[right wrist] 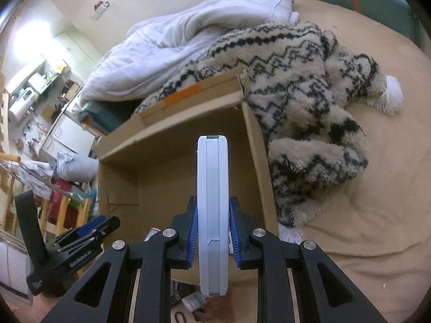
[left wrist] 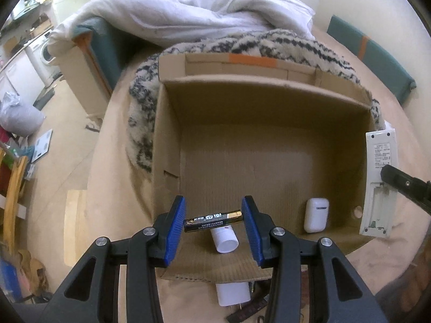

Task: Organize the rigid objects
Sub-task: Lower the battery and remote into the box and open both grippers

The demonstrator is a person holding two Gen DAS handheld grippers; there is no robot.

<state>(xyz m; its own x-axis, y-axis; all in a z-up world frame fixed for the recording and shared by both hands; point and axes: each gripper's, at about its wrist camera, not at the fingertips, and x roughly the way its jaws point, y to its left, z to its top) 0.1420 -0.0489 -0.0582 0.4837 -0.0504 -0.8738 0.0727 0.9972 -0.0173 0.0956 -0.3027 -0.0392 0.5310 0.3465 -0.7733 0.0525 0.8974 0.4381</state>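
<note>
The left gripper (left wrist: 214, 222) fingers squeeze a battery (left wrist: 213, 220) sideways over the cardboard box (left wrist: 258, 145), and the right gripper (right wrist: 212, 232) fingers clamp the remote control (right wrist: 212, 215) just right of it.

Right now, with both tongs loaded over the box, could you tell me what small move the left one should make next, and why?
Probably lower the left tongs a little and open them. They clamp the battery end to end, over the cardboard box, above the near floor where a white bottle and an earbud case lie, so a short drop should land it inside.
</note>
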